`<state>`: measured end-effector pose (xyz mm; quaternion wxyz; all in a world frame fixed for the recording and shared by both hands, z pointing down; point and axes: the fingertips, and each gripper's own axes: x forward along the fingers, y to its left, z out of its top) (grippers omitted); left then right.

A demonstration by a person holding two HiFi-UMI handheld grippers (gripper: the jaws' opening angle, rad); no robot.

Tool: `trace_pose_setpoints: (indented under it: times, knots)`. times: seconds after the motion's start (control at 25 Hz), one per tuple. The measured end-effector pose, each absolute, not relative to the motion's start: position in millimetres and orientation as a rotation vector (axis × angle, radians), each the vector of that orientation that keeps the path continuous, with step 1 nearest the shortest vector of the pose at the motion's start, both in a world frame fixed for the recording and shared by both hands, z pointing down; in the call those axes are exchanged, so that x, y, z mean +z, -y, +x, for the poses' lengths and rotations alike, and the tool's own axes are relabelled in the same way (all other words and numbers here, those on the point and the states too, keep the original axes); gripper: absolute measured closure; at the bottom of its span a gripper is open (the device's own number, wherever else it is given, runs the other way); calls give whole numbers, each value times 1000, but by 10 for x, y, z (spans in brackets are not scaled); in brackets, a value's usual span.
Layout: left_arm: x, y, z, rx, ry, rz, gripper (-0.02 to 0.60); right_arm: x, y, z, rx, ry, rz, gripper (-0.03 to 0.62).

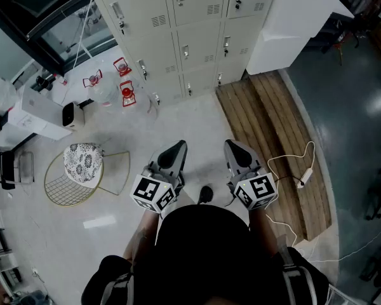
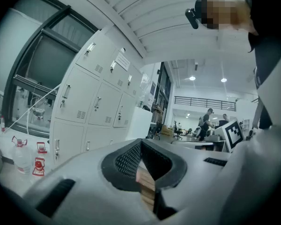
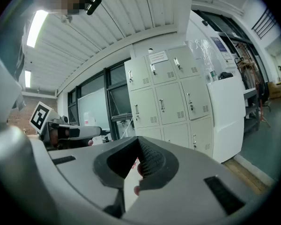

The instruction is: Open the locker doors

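The beige lockers (image 1: pixel 190 24) stand ahead of me in a grid of three columns, and every door I can see is closed, each with a small handle. In the head view both grippers hang low in front of my body, well short of the lockers. My left gripper (image 1: pixel 180 147) is shut with nothing between its jaws. My right gripper (image 1: pixel 231 145) is also shut and empty. In the left gripper view the lockers (image 2: pixel 96 102) stand to the left beyond the closed left gripper (image 2: pixel 140 143). In the right gripper view the lockers (image 3: pixel 171 97) stand straight ahead past the closed right gripper (image 3: pixel 139 142).
A wooden plank platform (image 1: pixel 273 138) lies on the floor at the right, with a white cable and power strip (image 1: pixel 303 178) on it. A tall white cabinet (image 1: pixel 292 24) adjoins the lockers. A wire stool with a patterned cushion (image 1: pixel 82 164) and red lanterns (image 1: pixel 124 91) stand at the left.
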<state>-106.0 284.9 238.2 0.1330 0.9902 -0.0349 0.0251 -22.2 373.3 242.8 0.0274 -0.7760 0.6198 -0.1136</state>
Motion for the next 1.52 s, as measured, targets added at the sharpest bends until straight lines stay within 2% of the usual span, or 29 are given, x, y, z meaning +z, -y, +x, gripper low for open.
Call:
trace_pose_setpoints:
  times: [0.8, 1.52]
  knots:
    - [2521, -3006, -1117, 117, 99, 2874, 565, 2579, -3847, -336, -353, -1960, -2322, 589]
    - [2575, -1577, -866, 70, 147, 2861, 565, 2474, -2366, -10, -345, -2020, -2347, 589]
